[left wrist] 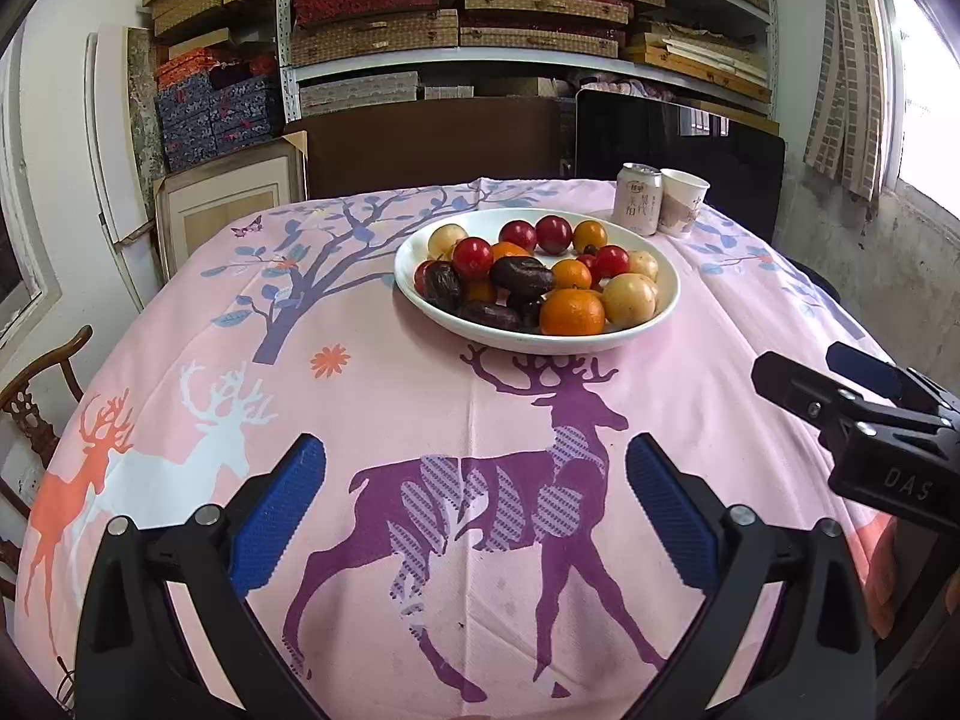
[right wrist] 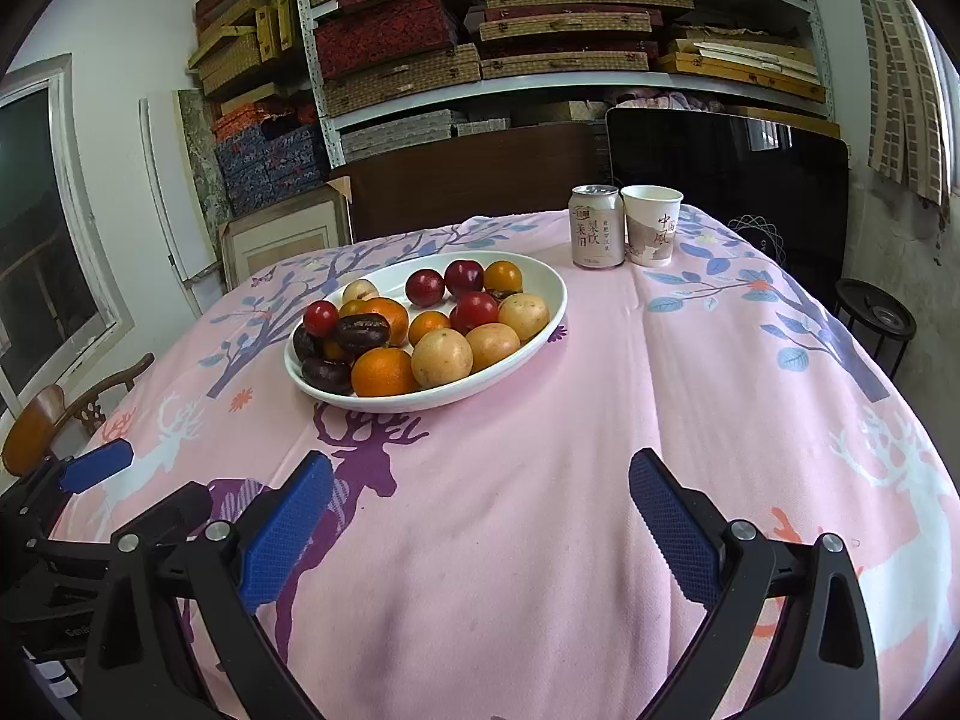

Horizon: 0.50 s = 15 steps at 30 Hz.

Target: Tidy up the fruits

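A white oval bowl (left wrist: 666, 297) (right wrist: 540, 282) sits mid-table, piled with several fruits: oranges (left wrist: 571, 312) (right wrist: 382, 372), red plums (left wrist: 472, 257) (right wrist: 464, 277), pale yellow fruits (left wrist: 629, 299) (right wrist: 441, 357) and dark wrinkled dates (left wrist: 521, 273) (right wrist: 362, 331). My left gripper (left wrist: 476, 513) hovers open over the near table, well short of the bowl, nothing between its blue pads. My right gripper (right wrist: 480, 525) is open too, near the front edge, right of the bowl. The right gripper (left wrist: 828, 381) shows at the right edge of the left wrist view; the left gripper (right wrist: 144, 486) shows at the lower left of the right wrist view.
A drink can (left wrist: 638, 199) (right wrist: 596, 235) and a paper cup (left wrist: 682, 202) (right wrist: 650, 225) stand behind the bowl at the far edge. The pink deer-print tablecloth (left wrist: 420, 408) (right wrist: 660, 396) covers the table. A wooden chair (left wrist: 42, 402) stands left; shelves with boxes (left wrist: 510, 12) lie behind.
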Each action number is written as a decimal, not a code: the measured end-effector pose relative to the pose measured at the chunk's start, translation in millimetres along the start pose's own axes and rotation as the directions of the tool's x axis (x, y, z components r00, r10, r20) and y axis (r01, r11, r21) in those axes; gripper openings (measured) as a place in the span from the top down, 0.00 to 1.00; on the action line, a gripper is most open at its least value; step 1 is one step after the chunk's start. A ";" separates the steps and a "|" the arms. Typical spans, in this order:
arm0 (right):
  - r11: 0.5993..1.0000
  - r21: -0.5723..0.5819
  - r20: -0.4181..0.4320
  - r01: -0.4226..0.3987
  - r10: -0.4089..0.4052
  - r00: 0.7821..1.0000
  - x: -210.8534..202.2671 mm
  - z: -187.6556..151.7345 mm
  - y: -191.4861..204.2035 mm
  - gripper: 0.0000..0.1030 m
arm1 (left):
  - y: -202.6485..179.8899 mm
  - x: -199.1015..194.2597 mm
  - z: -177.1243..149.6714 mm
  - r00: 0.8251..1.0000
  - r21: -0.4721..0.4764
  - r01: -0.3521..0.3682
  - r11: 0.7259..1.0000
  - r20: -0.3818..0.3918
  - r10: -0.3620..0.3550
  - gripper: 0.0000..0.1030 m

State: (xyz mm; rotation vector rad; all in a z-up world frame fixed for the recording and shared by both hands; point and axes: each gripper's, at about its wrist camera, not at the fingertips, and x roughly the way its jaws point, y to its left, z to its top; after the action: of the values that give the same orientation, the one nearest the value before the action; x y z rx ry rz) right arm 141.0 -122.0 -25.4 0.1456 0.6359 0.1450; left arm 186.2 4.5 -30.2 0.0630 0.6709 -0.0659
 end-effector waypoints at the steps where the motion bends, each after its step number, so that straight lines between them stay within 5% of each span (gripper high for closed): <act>1: 1.000 0.000 0.000 0.001 -0.001 1.000 0.1 0.0 0.1 0.03 | 0.1 0.3 -0.2 1.000 -0.001 0.001 1.000 -0.001 -0.001 0.05; 15: 1.000 0.000 0.000 0.000 0.000 1.000 -0.2 -0.1 0.7 0.03 | 2.8 -4.4 -1.4 0.998 -0.005 -0.052 0.999 0.033 0.052 0.05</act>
State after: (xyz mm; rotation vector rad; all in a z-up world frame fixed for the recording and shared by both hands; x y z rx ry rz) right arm 140.7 -121.4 -25.3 0.1457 0.6355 0.1446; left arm 182.2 7.6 -28.5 0.0755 0.6360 -0.0156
